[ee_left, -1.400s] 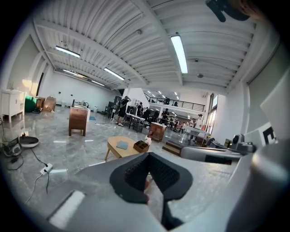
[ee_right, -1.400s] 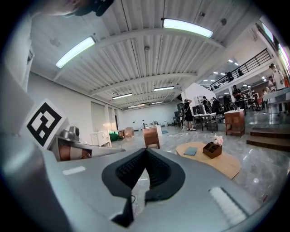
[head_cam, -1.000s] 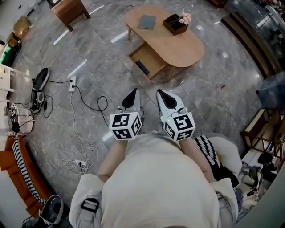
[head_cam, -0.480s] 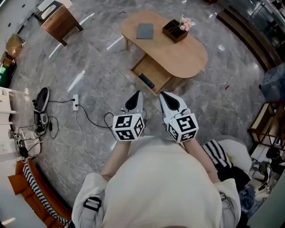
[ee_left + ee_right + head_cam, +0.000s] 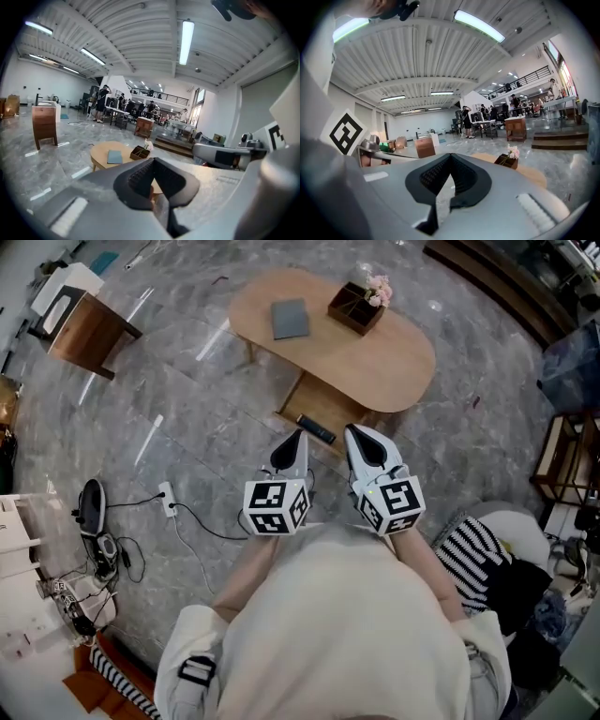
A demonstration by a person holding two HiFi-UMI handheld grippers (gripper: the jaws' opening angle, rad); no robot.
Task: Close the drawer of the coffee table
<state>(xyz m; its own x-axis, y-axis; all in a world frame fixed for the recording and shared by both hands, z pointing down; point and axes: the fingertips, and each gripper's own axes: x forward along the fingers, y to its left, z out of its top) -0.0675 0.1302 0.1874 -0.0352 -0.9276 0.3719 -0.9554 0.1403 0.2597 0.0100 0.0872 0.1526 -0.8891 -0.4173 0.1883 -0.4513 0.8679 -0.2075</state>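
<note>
An oval wooden coffee table [image 5: 375, 367] stands ahead in the head view, with its drawer [image 5: 314, 409] pulled out toward me and a dark remote-like object [image 5: 316, 428] inside. My left gripper [image 5: 296, 435] and right gripper [image 5: 352, 431] are both shut and empty, held side by side just short of the drawer's front. In the left gripper view the table [image 5: 101, 152] shows beyond the shut jaws; the right gripper view shows its far end [image 5: 532, 174].
On the tabletop lie a grey book [image 5: 290, 318] and a dark box with pink flowers [image 5: 356, 306]. A wooden side table [image 5: 82, 326] stands far left. Cables and a power strip [image 5: 169, 498] trail on the marble floor at left. Striped and dark cloth [image 5: 487, 559] lies right.
Both grippers have moved forward toward the coffee table, which now sits closer; their tips have come up near the open drawer's front. Jaws stayed shut.
</note>
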